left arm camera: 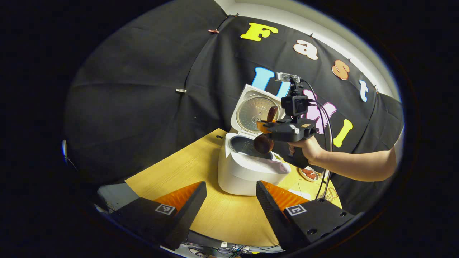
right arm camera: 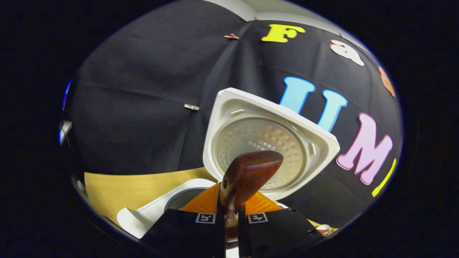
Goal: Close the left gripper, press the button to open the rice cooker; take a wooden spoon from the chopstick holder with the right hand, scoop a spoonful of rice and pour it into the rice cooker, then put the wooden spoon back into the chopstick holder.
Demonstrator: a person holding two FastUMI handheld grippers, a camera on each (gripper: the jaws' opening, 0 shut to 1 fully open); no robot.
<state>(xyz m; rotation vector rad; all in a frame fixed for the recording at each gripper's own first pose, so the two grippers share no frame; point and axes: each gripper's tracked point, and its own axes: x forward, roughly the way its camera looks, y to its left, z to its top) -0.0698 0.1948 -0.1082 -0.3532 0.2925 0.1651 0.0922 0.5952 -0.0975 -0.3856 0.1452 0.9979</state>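
The white rice cooker [left arm camera: 247,172] stands on the wooden table [left arm camera: 179,172] with its lid [left arm camera: 255,111] raised upright. My left gripper [left arm camera: 229,200] is open, low over the table just in front of the cooker, with nothing between its fingers. A hand holds my right gripper [left arm camera: 278,130] above the cooker's right side. It is shut on the wooden spoon [left arm camera: 263,144], whose dark bowl hangs over the open inner pot [left arm camera: 247,147]. In the right gripper view, my right gripper [right arm camera: 231,215] clamps the spoon handle [right arm camera: 247,172], which sticks up in front of the lid [right arm camera: 265,143]. Whether rice lies in the spoon is hidden.
A small plate [left arm camera: 310,173] with red pieces sits on the table to the right of the cooker, under the forearm [left arm camera: 358,165]. Black cables [left arm camera: 327,150] hang from the right gripper toward the table. The black cloth wall stands close behind the cooker.
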